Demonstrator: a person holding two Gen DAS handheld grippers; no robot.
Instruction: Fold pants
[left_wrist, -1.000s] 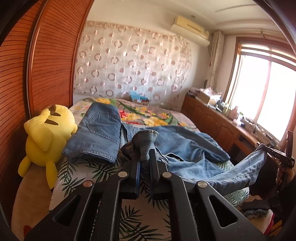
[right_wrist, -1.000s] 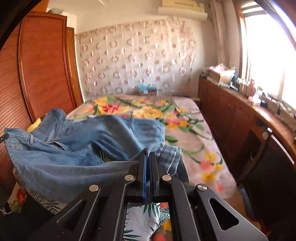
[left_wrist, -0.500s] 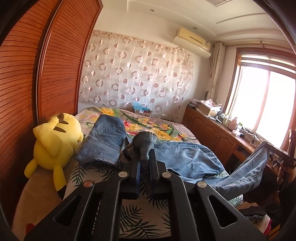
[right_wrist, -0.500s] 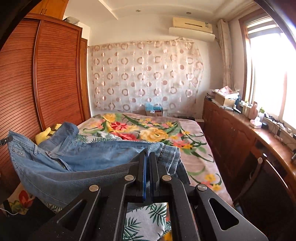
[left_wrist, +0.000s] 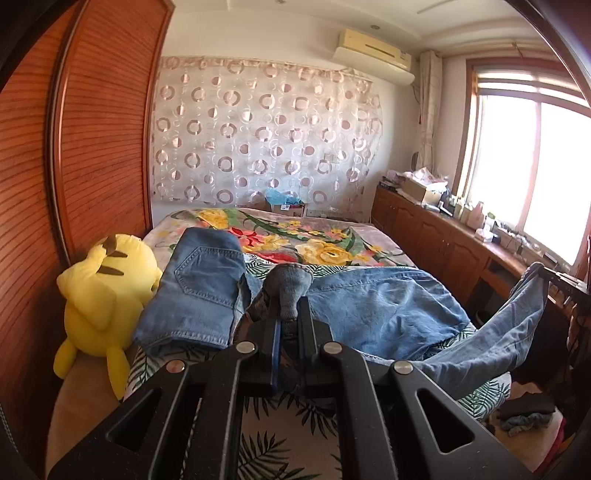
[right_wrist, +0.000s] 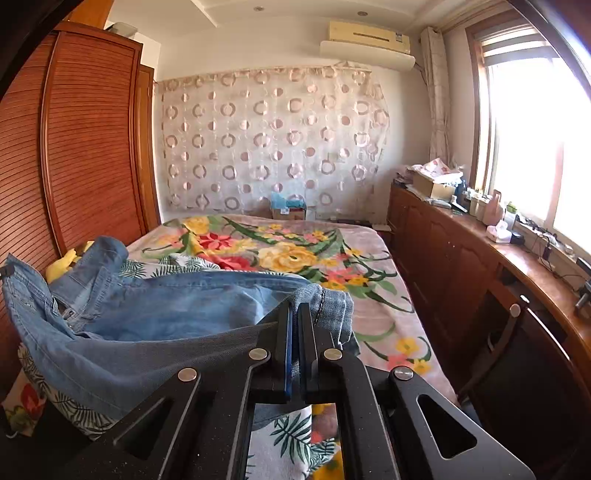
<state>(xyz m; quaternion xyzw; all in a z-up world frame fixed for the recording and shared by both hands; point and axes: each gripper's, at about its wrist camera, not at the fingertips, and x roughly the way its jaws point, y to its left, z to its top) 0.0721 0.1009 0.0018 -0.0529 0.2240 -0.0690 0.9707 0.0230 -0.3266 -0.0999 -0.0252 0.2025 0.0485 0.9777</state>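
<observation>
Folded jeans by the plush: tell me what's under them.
The folded jeans lie on the leaf-print sheet, touching the yellow plush. Whatever lies directly beneath the denim is covered.

Far bed half (right_wrist: 295, 236) open; yellow plush (left_wrist: 107, 291) and wardrobe (left_wrist: 96, 129) crowd left edge, cabinets (right_wrist: 461, 266) flank right.
</observation>
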